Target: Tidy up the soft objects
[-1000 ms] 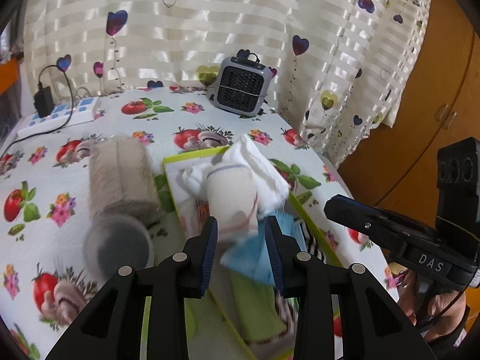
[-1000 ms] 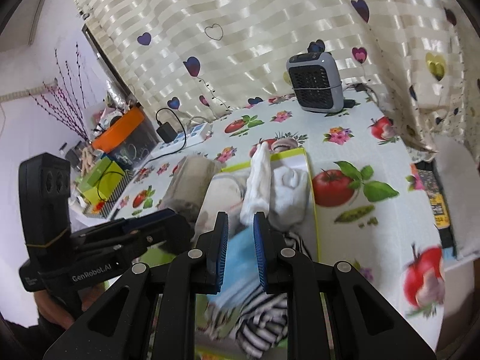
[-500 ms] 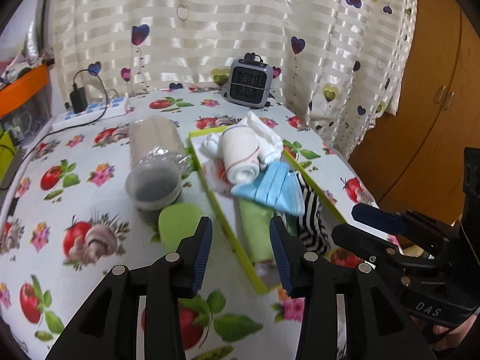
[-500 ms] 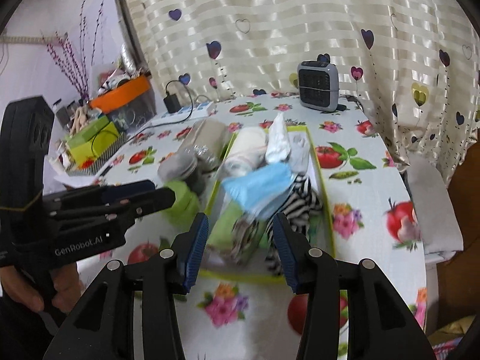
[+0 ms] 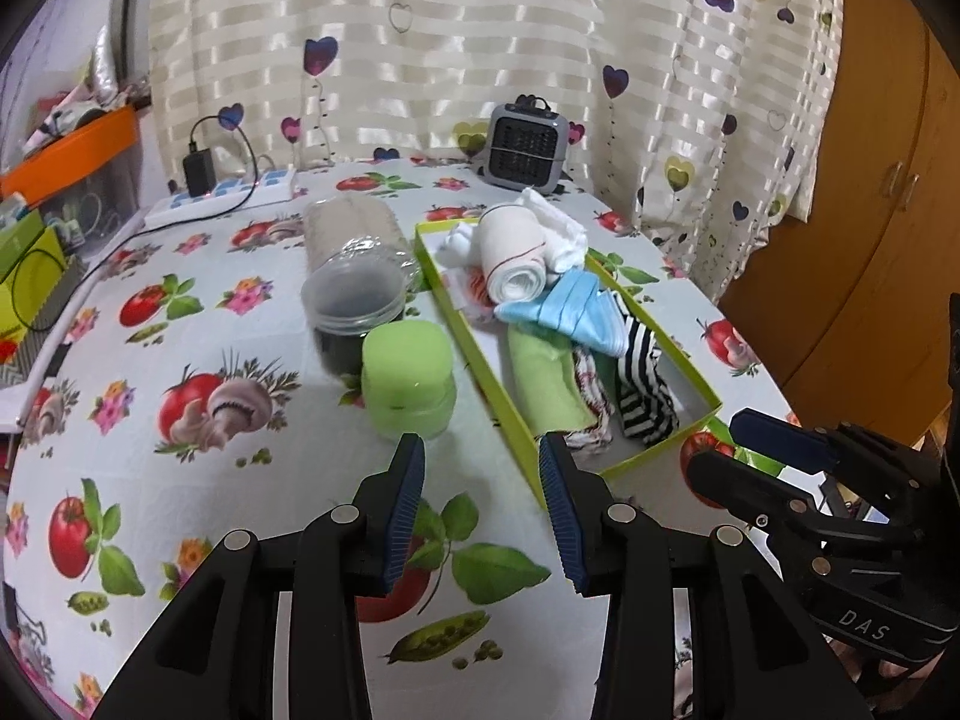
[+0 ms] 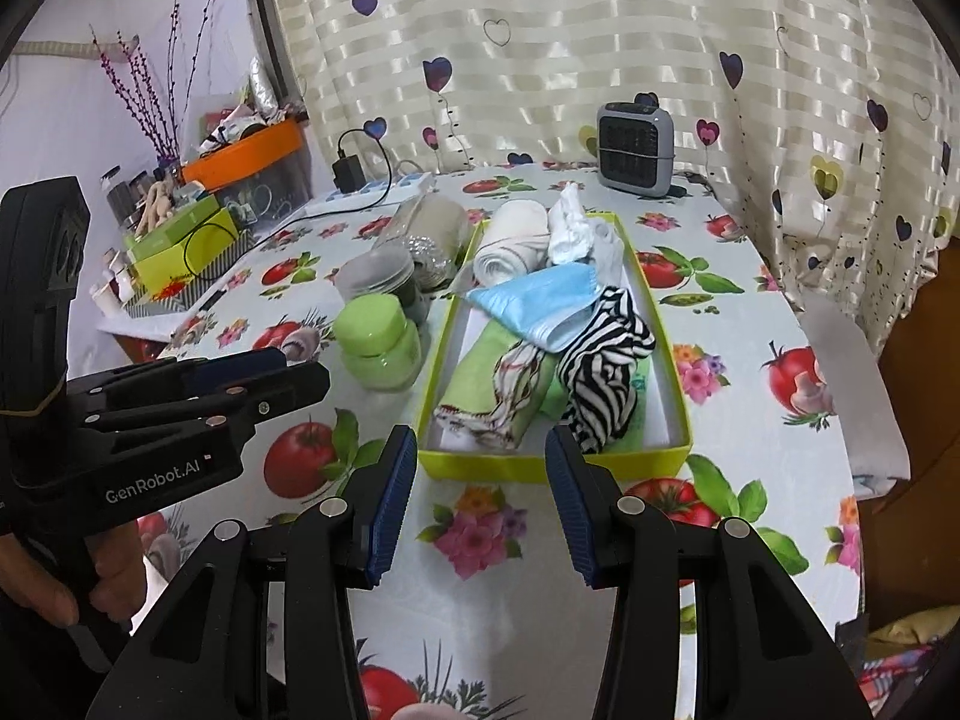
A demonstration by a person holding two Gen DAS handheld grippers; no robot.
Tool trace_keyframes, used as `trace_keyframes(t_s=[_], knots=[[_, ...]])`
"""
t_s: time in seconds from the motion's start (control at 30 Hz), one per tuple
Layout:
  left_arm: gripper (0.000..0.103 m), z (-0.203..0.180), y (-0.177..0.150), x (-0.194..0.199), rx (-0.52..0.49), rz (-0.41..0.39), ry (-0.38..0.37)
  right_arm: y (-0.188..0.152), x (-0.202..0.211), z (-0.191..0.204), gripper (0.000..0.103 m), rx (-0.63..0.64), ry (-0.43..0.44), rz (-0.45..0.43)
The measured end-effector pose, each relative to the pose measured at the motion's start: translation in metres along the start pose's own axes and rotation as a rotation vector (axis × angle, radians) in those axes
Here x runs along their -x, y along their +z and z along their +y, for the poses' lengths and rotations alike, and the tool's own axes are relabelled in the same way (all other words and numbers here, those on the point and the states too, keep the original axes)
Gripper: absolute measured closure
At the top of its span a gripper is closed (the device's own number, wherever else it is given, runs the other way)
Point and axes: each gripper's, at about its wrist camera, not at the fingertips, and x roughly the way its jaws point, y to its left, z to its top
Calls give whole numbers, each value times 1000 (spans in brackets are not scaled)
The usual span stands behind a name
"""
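Both claws have pulled back from the box since a second ago, and their jaws have just been opening; I now see the whole tray where before I was right over the rolled cloth. My left claw (image 5: 481, 483) stands wide apart with nothing between its pads, hovering over the tomato-print worktop (image 5: 180, 324) just short of the near corner of the yellow-green box (image 5: 660, 450). My right claw (image 6: 481, 468) is likewise spread wide and empty, hanging in front of the box's near wall (image 6: 540, 468).

Inside the box the soft things lie in a heap: a green cloth (image 6: 480, 366) and a black-and-white striped cloth (image 6: 606, 372) at the near end, a blue face mask (image 6: 540, 300) draped over the middle, a rolled white bandage (image 6: 510, 252) and a crumpled white cloth (image 6: 576, 234) at the far end.

Just left of the box stands a lime-green lidded jar (image 5: 408, 378), with a clear plastic container (image 5: 354, 264) on its side behind it. A grey fan heater (image 5: 527, 147) sits at the far edge by the heart-print curtain (image 5: 420, 48)
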Motion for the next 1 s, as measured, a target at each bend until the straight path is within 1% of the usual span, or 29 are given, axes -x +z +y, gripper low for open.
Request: trace_keyframes(t_s=[0.3, 0.67, 1.0], knots=[[64, 6, -6, 1, 0, 5, 9, -1, -6, 12, 57, 30, -25, 19], [64, 11, -8, -12, 5, 39, -1, 1, -21, 19, 57, 52, -20, 52], [64, 10, -8, -13, -1, 37, 8, 0, -24, 20, 57, 55, -15, 66]])
